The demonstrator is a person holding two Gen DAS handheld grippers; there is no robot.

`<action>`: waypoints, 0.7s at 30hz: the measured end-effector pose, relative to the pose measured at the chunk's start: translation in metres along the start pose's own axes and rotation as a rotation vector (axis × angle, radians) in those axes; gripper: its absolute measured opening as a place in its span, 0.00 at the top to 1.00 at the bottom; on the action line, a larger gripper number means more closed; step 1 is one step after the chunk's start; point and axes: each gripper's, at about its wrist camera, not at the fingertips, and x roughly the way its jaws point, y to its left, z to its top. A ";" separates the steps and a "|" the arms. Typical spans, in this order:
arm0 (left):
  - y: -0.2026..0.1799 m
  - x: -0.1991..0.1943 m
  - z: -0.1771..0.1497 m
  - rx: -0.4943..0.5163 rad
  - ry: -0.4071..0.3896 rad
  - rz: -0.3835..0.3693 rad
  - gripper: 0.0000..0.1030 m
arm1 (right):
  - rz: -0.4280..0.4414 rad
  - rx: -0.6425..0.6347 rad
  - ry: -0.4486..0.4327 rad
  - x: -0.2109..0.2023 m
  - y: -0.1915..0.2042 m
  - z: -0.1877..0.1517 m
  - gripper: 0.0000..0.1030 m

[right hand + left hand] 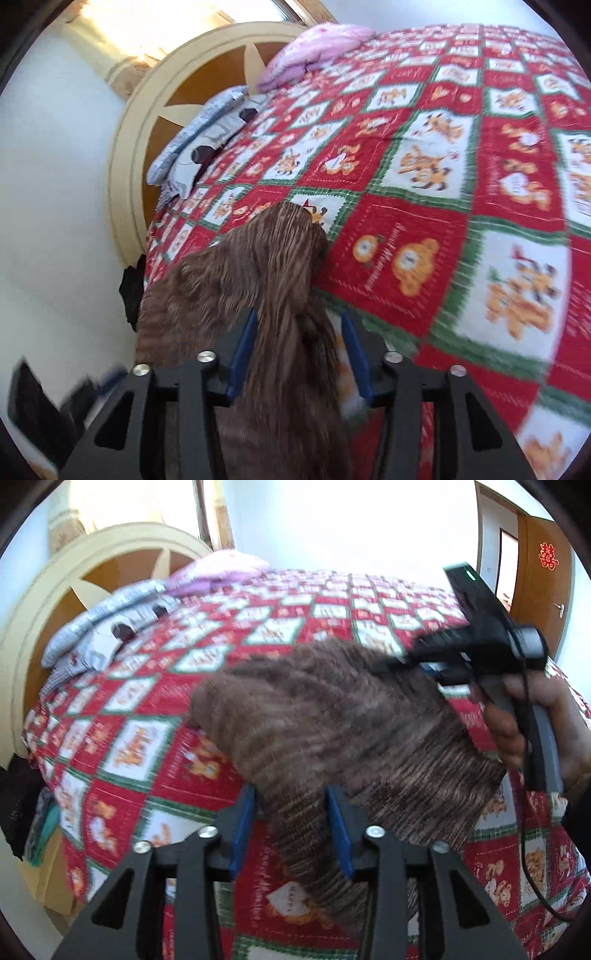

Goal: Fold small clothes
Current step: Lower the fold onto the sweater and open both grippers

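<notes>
Brown ribbed knit garment [332,716], soft and limp, draping over red checked bedspread [258,609]; sagging between left gripper [291,830] and right gripper [295,354], both apparently pinching its edges.

Strong daylight enters from the window [110,22], overexposed to glare in both views. Motion blur smears the brown garment [332,716] and bedspread [498,295]. Fisheye bending and dark vignetting at edges.
</notes>
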 end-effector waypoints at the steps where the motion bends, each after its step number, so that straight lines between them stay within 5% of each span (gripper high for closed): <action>1: 0.003 -0.006 0.002 -0.001 -0.027 0.021 0.49 | 0.006 -0.008 -0.009 -0.013 -0.002 -0.008 0.48; 5: 0.021 -0.012 0.018 -0.036 -0.103 0.082 0.34 | 0.027 0.013 -0.007 -0.042 -0.011 -0.037 0.48; 11: 0.041 0.039 0.038 -0.030 -0.125 0.199 0.33 | -0.013 -0.040 0.111 -0.034 -0.002 -0.082 0.48; 12: 0.042 0.049 0.038 -0.017 -0.119 0.229 0.33 | -0.032 -0.068 0.103 -0.035 0.001 -0.087 0.55; 13: 0.040 0.055 0.037 -0.004 -0.120 0.242 0.31 | -0.059 -0.098 0.107 -0.034 0.005 -0.090 0.81; 14: 0.039 0.061 0.035 0.015 -0.122 0.261 0.27 | -0.087 -0.112 0.132 -0.034 0.007 -0.093 0.85; 17: 0.029 0.062 0.026 0.080 -0.182 0.356 0.18 | -0.124 -0.141 0.150 -0.043 0.014 -0.101 0.87; 21: 0.027 0.054 0.022 0.050 -0.191 0.350 0.12 | -0.193 -0.177 0.130 -0.045 0.012 -0.110 0.88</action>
